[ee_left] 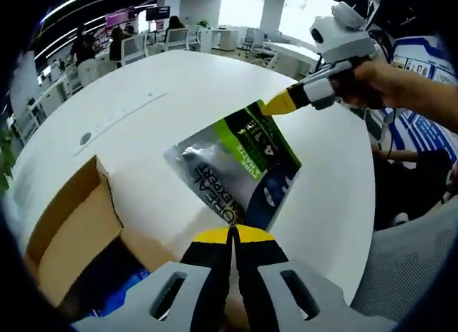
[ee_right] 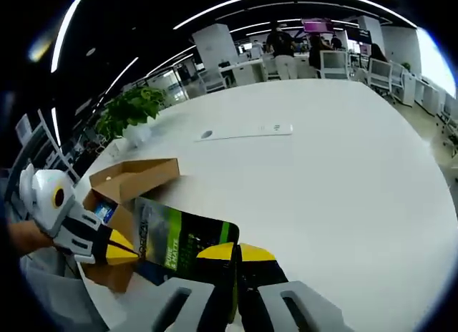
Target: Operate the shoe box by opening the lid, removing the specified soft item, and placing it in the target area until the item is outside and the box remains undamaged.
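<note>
A grey and green soft pouch (ee_left: 240, 164) hangs over the white table (ee_left: 179, 81), stretched between both grippers. My left gripper (ee_left: 230, 235) is shut on its near edge. My right gripper (ee_left: 275, 106), held by a hand, comes in from the upper right and is shut on the far corner. In the right gripper view the pouch (ee_right: 175, 242) runs from my right gripper (ee_right: 236, 252) to my left gripper (ee_right: 123, 252) at the left. The brown cardboard shoe box (ee_left: 71, 228) stands open to the left of the pouch, its lid flap (ee_right: 136, 176) raised.
Something blue (ee_right: 105, 212) lies inside the box. A long white strip (ee_right: 247, 132) lies flat on the table (ee_right: 336, 167) beyond it. A potted plant (ee_right: 129, 109) stands past the table edge. Desks, chairs and people fill the background.
</note>
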{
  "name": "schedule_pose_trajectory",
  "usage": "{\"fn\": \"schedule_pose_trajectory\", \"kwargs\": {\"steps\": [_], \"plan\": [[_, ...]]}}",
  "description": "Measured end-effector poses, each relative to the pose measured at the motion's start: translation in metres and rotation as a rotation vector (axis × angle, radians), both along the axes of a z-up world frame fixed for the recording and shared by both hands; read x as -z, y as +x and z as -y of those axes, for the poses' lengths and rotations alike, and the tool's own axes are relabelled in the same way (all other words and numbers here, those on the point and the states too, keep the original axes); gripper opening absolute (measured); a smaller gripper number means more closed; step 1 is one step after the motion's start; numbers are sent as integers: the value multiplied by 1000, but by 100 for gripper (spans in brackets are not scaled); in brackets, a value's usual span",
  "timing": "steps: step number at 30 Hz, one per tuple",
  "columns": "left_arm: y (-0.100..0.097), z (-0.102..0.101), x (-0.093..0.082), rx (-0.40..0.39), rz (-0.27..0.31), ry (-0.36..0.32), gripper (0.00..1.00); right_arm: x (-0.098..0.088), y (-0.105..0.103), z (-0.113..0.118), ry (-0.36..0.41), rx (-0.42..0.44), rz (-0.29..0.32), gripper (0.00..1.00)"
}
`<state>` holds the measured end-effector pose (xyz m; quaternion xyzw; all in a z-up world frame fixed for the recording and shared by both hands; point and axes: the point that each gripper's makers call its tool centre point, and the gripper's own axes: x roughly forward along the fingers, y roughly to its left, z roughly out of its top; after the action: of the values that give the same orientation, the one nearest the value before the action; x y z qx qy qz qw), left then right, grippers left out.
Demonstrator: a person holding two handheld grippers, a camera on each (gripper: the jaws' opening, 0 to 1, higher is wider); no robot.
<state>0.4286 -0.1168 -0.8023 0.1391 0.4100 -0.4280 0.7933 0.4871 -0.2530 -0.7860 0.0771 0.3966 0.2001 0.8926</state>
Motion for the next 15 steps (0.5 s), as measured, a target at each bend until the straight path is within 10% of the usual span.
{"fn": "schedule_pose_trajectory", "kwargs": {"steps": [15], "plan": [[7, 8, 16, 101, 56, 106, 0, 18, 8, 8, -23, 29, -2, 0]]}}
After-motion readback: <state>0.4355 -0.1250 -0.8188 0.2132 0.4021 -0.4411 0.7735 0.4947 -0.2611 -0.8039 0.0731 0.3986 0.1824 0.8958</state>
